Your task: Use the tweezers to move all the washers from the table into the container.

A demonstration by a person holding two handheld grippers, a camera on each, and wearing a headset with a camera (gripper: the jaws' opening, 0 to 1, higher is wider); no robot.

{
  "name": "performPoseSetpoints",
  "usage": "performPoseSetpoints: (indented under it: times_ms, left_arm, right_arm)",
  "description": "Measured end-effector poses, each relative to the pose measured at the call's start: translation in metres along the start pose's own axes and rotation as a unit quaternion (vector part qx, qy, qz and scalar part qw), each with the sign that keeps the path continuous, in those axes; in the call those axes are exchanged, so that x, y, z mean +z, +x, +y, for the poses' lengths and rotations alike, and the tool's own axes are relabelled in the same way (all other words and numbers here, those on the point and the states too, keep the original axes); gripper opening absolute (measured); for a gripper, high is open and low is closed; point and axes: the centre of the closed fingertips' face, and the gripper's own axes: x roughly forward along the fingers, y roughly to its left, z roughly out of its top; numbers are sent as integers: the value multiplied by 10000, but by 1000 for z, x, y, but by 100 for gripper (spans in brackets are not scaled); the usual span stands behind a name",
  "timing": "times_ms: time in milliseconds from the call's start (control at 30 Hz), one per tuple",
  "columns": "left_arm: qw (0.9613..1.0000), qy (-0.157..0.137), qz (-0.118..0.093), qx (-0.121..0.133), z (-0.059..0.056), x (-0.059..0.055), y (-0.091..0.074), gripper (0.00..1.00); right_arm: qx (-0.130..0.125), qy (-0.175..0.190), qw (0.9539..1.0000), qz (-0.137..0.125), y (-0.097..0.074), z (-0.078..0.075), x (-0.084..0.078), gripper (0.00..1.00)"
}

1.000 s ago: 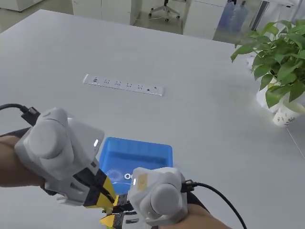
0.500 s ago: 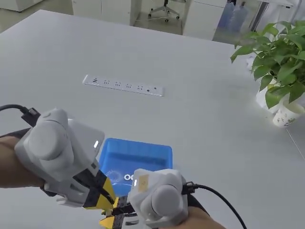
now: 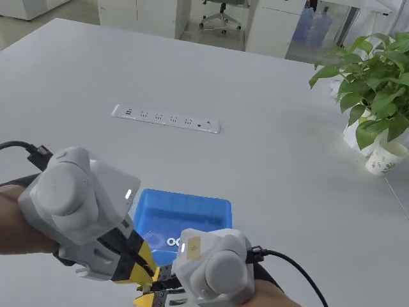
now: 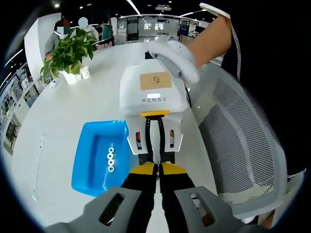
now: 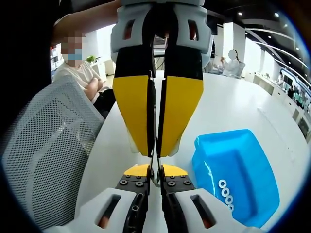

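The blue container (image 3: 186,199) sits on the white table just beyond both grippers. Several white washers (image 3: 174,242) lie in a row on its floor, also seen as washers (image 4: 111,159) and washers (image 5: 226,190). My left gripper (image 3: 150,276) and right gripper (image 3: 156,294) face each other tip to tip at the near table edge. The thin metal tweezers (image 5: 156,162) run between the yellow fingers of the left gripper (image 5: 155,153) and into my right gripper (image 5: 155,172). Both stand shut on them. I see no washers on the table itself.
A white power strip (image 3: 165,118) lies further back on the table. A potted plant (image 3: 377,83) stands at the right edge. A grey mesh chair (image 4: 243,145) is close behind the right gripper. People sit at the far side of the room.
The head view has tilted down a little. Both grippers keep the same tip-to-tip pose on the tweezers.
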Motion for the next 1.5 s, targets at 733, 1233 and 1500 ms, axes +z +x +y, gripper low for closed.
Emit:
performPoseSetpoints:
  times_ms: [733,1233,1500]
  left_arm:
    - [10000,83,7,-10,-2,17,-17,5]
    - [9998,203,-20,90,4,33,-31,5]
    - [9995,279,-33,139,12,38,-37,5]
  right_arm:
    - [-48,-57,9999,-109,-16,1,18,9]
    - [-152,-257,9995,-78,-30,-9,34,9]
    - [-194,-331,9992,-67,-36,-18,39,9]
